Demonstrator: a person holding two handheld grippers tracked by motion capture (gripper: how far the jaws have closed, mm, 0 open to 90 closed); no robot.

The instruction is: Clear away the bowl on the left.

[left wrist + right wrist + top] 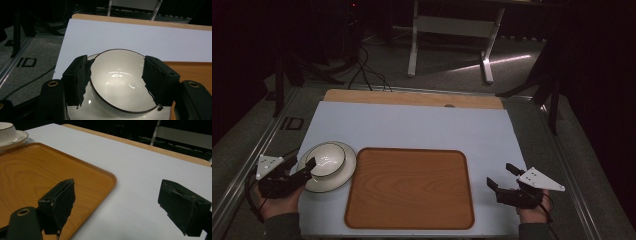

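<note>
A white bowl with a dark rim sits on a white plate at the left of the table. Just beside them lies a bare wooden tray. My left gripper hovers at the bowl's near-left side, open. In the left gripper view, the bowl and plate show between the spread jaws of the left gripper. My right gripper is open over the white mat, right of the tray. The right gripper view has the right gripper holding nothing, the tray to its left, and the bowl far off.
A white mat covers the table, with a wooden strip bare along the far edge. Metal rails run along both sides. On the floor behind are cables and a white table frame.
</note>
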